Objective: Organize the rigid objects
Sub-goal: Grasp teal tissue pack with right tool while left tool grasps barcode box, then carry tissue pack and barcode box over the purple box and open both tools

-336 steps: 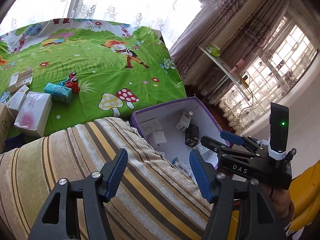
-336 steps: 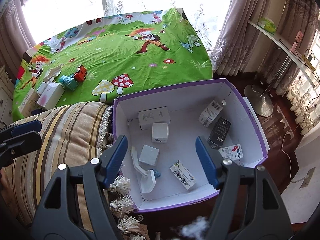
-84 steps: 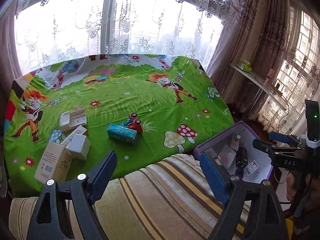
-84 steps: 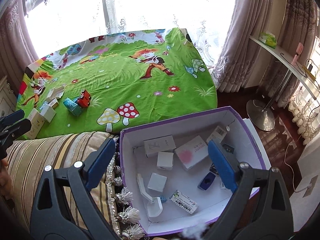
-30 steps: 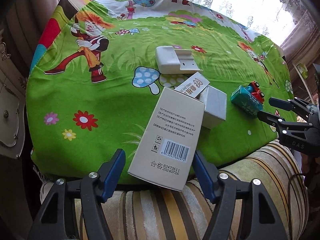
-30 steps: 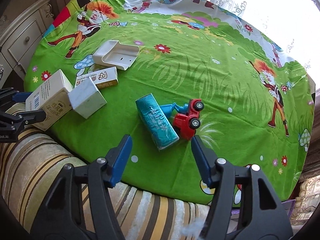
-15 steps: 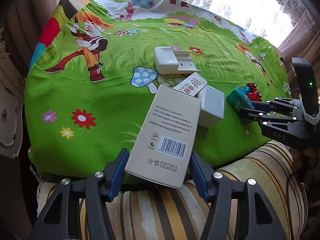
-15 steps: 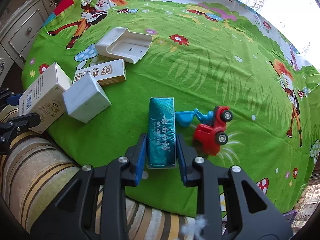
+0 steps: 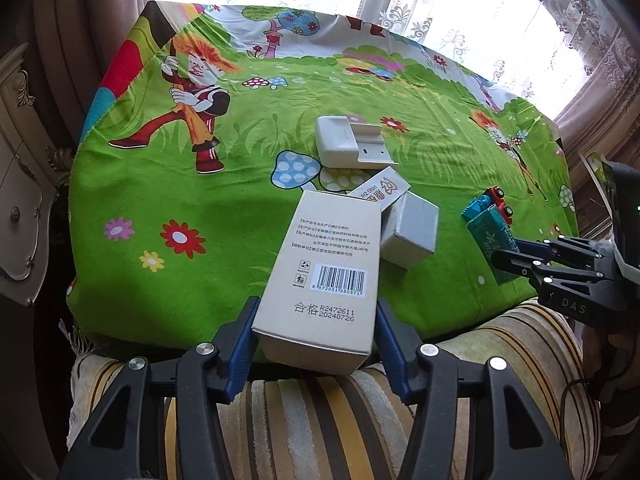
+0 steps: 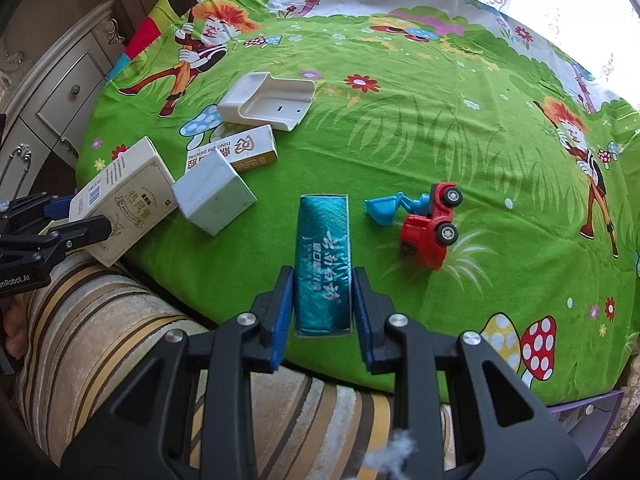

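Right gripper [image 10: 322, 300] clamps the teal box [image 10: 323, 258] on the green cloth [image 10: 440, 140]; left gripper [image 9: 316, 338] jaws closing around the beige carton [image 9: 324, 276] at the cloth's near edge.

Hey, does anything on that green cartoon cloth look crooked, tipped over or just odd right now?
Yes: the red toy digger lies tipped on its side, wheels facing sideways. The small white box is tilted up on one edge.
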A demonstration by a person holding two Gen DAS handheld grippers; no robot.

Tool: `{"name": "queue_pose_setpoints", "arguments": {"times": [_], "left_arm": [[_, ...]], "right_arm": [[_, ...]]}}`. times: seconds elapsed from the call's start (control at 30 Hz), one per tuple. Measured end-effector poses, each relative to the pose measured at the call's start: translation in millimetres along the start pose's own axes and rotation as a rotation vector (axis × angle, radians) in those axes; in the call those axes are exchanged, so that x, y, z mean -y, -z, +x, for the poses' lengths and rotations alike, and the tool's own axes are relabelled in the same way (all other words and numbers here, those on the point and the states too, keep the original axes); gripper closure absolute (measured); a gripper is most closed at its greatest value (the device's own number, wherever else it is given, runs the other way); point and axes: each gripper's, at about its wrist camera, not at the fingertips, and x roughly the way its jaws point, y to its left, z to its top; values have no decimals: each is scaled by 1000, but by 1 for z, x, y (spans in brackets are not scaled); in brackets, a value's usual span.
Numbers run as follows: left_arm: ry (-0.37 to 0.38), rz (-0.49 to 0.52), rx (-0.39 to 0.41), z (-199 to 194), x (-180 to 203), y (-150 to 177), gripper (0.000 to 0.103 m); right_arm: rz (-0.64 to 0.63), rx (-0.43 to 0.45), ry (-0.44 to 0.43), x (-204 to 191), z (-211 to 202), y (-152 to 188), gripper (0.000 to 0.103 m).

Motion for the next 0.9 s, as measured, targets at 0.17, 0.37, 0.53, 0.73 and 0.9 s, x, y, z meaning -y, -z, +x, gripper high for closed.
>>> {"name": "queue_pose_setpoints", "arguments": {"times": [0.17, 0.37, 0.53, 0.73, 0.9], "left_arm": [[13, -17, 20, -10, 2, 2, 49], [30, -55, 60, -25, 4, 5, 49], [60, -33, 81, -36, 19, 9, 49], [98, 17, 96, -43, 48, 11, 49], [136, 68, 82, -40, 79, 14, 49]], "right_arm": [[16, 25, 7, 2, -16, 10, 70], [50, 48, 0, 9, -34, 25, 70], [88, 70, 0, 18, -48, 38, 70], [150, 94, 3, 35, -64, 58, 70], [210, 100, 12, 53, -77, 80, 70]]}}
